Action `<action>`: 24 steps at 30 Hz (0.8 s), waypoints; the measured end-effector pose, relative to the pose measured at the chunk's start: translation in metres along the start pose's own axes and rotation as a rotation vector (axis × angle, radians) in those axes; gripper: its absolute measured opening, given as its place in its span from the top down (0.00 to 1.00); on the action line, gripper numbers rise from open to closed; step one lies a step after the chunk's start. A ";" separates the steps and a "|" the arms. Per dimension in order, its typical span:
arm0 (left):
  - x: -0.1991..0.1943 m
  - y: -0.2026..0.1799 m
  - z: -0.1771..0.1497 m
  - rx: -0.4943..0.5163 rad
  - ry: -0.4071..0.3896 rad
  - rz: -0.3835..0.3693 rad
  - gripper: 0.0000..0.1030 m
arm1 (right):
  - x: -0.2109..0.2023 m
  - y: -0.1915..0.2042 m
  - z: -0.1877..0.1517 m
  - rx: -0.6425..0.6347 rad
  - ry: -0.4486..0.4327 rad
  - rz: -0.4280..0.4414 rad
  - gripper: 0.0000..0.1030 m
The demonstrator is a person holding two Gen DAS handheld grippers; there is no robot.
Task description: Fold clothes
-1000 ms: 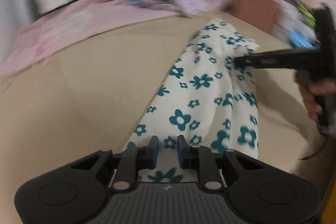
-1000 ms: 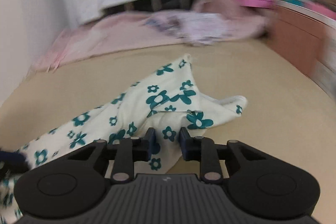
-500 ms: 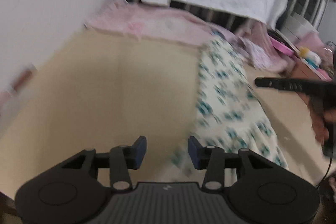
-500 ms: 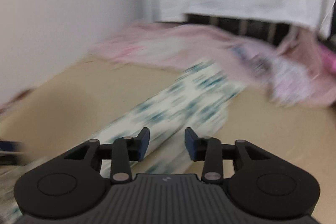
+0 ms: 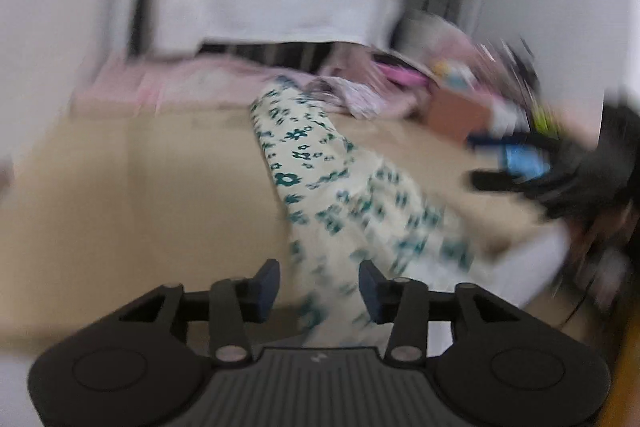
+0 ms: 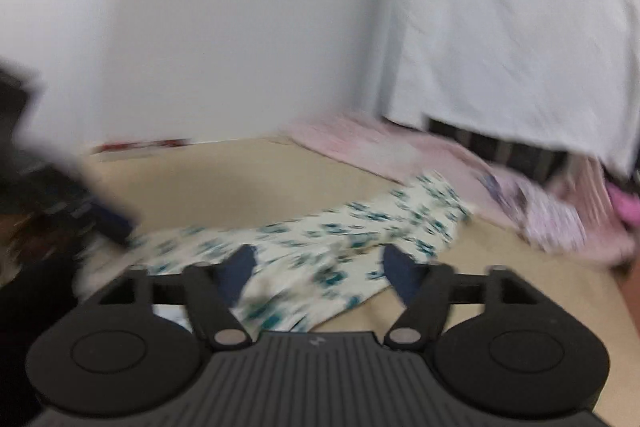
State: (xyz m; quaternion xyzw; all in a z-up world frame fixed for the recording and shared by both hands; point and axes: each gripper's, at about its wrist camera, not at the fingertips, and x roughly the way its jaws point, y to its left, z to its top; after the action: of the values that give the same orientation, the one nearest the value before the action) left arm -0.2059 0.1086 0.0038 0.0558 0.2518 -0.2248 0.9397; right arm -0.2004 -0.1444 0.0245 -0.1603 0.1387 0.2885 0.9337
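Cream cotton printed with teal flowers, the garment lies as a long narrow strip on the tan bed surface, running from the near edge away toward the pink bedding heaped at the far side under a hanging white sheet. Both views are smeared, so fine seams and hems cannot be made out. The left gripper hovers over the near end of the strip with its jaws parted, having just been opening, and the cloth passes under the gap with neither pad pressing on it; it is released. The right gripper stands wide over the cloth, its jaws also just spread, with the fabric below and between the blue pads but not pinched. It also appears at the right of the left wrist view, well off to the side. I judge the cloth light, limp and quick to wrinkle, with no stiffness to hold a crease by itself, so it should be pinched at an end corner or along an edge, both layers together, and carried over low so the fold does not slump
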 end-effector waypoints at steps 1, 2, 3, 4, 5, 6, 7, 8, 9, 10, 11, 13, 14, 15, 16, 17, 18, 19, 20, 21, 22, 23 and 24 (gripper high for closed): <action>0.000 -0.004 -0.004 0.094 0.014 -0.004 0.58 | -0.008 0.012 -0.007 -0.062 0.019 0.027 0.21; 0.000 -0.007 -0.007 0.194 0.030 -0.024 0.58 | -0.015 0.025 -0.014 -0.123 0.040 0.052 0.19; 0.000 -0.011 -0.011 0.288 0.038 -0.044 0.58 | -0.018 0.038 -0.021 -0.184 0.069 0.065 0.18; 0.001 -0.014 -0.015 0.380 0.043 -0.061 0.58 | -0.017 0.054 -0.030 -0.264 0.104 0.073 0.18; 0.002 -0.018 -0.019 0.461 0.050 -0.066 0.58 | -0.013 0.066 -0.039 -0.327 0.125 0.063 0.18; 0.003 -0.023 -0.023 0.524 0.062 -0.064 0.58 | -0.010 0.078 -0.047 -0.390 0.146 0.052 0.18; 0.006 -0.028 -0.025 0.560 0.069 -0.072 0.58 | -0.006 0.090 -0.055 -0.447 0.163 0.040 0.19; 0.008 -0.033 -0.026 0.588 0.074 -0.084 0.58 | -0.001 0.096 -0.059 -0.476 0.161 0.021 0.20; 0.010 -0.038 -0.025 0.596 0.071 -0.103 0.58 | 0.004 0.102 -0.062 -0.505 0.160 0.001 0.22; 0.015 -0.044 -0.023 0.591 0.067 -0.124 0.58 | 0.009 0.107 -0.064 -0.528 0.153 -0.015 0.25; 0.017 -0.050 -0.020 0.590 0.062 -0.153 0.58 | 0.012 0.109 -0.060 -0.519 0.120 -0.016 0.26; 0.016 -0.060 -0.023 0.624 0.038 -0.186 0.57 | 0.015 0.115 -0.051 -0.508 0.061 -0.011 0.26; 0.016 -0.065 -0.025 0.652 0.024 -0.189 0.56 | 0.016 0.120 -0.049 -0.524 0.044 -0.003 0.25; 0.016 -0.069 -0.029 0.676 0.021 -0.185 0.55 | 0.017 0.124 -0.048 -0.545 0.031 0.008 0.25; 0.014 -0.070 -0.033 0.692 0.025 -0.174 0.55 | 0.019 0.129 -0.048 -0.581 0.037 0.027 0.25; 0.011 -0.069 -0.036 0.705 0.031 -0.159 0.55 | 0.018 0.130 -0.051 -0.599 0.042 0.024 0.25; 0.006 -0.066 -0.040 0.715 0.031 -0.143 0.53 | 0.016 0.132 -0.053 -0.616 0.046 0.021 0.25; 0.000 -0.062 -0.045 0.725 0.023 -0.113 0.53 | 0.015 0.132 -0.055 -0.628 0.051 0.016 0.25; -0.003 -0.059 -0.050 0.750 0.016 -0.068 0.52 | 0.010 0.128 -0.056 -0.611 0.055 -0.002 0.24; -0.004 -0.057 -0.056 0.781 0.008 -0.020 0.52 | 0.005 0.122 -0.057 -0.590 0.061 -0.021 0.23; -0.005 -0.055 -0.062 0.811 0.001 0.029 0.52 | 0.000 0.115 -0.059 -0.540 0.078 -0.043 0.21; -0.002 -0.054 -0.063 0.815 0.007 0.032 0.52 | 0.000 0.108 -0.061 -0.493 0.101 -0.054 0.21; 0.003 -0.055 -0.063 0.806 0.020 0.014 0.51 | 0.002 0.104 -0.066 -0.452 0.128 -0.066 0.21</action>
State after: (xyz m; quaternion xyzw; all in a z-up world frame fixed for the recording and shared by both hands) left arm -0.2565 0.0721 -0.0518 0.4240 0.1520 -0.2985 0.8415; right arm -0.2706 -0.0871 -0.0590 -0.3877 0.1241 0.2709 0.8723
